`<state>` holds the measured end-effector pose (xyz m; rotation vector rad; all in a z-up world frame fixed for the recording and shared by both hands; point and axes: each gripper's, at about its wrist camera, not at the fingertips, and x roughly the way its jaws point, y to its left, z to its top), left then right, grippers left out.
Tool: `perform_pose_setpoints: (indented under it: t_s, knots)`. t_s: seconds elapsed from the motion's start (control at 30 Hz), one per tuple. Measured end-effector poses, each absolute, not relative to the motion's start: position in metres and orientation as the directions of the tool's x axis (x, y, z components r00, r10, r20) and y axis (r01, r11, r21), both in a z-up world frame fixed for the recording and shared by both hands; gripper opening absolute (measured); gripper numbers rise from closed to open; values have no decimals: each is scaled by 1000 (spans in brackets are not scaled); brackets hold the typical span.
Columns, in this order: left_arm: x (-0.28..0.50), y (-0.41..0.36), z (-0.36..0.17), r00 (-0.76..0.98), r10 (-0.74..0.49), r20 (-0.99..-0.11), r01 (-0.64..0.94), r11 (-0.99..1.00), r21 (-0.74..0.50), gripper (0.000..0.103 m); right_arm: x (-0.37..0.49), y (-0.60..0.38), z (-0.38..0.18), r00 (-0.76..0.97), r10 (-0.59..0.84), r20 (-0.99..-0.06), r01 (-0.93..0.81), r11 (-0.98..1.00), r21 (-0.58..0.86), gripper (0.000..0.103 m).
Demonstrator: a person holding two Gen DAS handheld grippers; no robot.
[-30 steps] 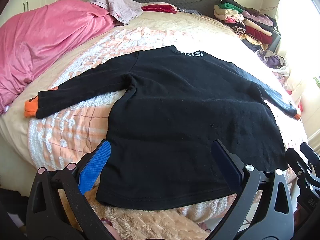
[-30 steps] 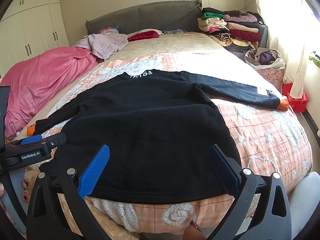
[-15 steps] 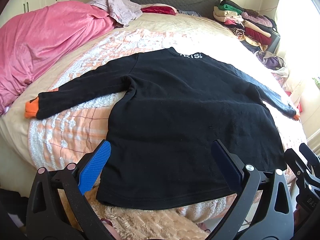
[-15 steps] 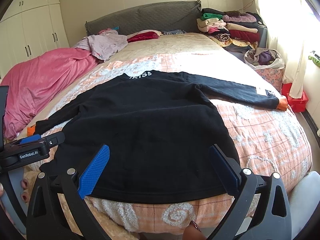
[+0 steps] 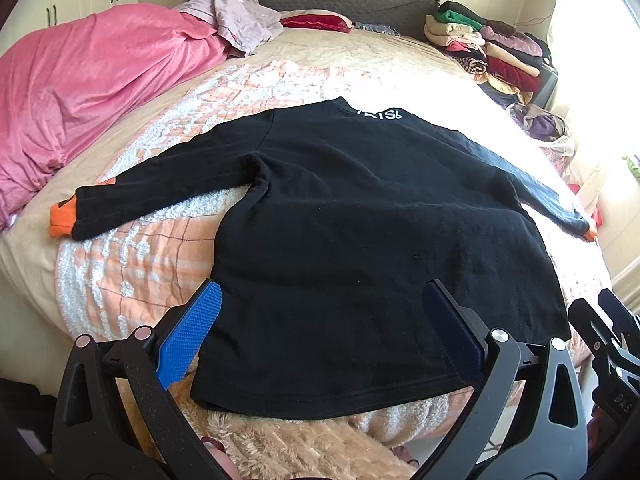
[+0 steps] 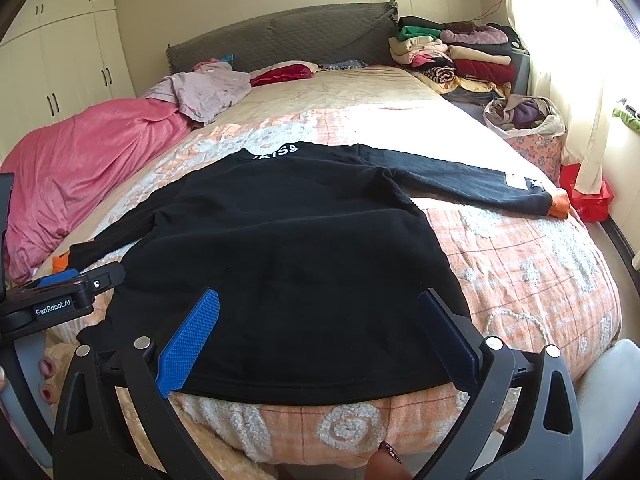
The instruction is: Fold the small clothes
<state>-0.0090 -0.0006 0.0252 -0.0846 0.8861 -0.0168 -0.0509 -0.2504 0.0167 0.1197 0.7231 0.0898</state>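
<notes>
Presently, a black sweatshirt [image 5: 360, 248] lies flat on the bed [image 6: 520, 260], sleeves spread. Left gripper [image 5: 320, 332] and right gripper [image 6: 320, 332] hover wide apart and empty over its near hem. Far right, a bag [image 6: 524, 120] holds clothes. Unchanged from earlier.

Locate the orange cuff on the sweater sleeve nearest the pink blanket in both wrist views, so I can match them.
Left wrist: orange cuff at far left, mid-height, ending the spread sleeve.
Right wrist: same cuff at the left edge, mostly hidden behind the left gripper.
Shared landmark: white collar lettering on the black sweater.
</notes>
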Motion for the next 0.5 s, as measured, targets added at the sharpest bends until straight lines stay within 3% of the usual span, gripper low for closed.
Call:
perform_pose_setpoints:
  t_s: [0.5]
  knots:
    - [-7,-10,18,619,-98,-779,21,994,-109,95,-49,-262,13,738,102,-667,-9,990,142,99]
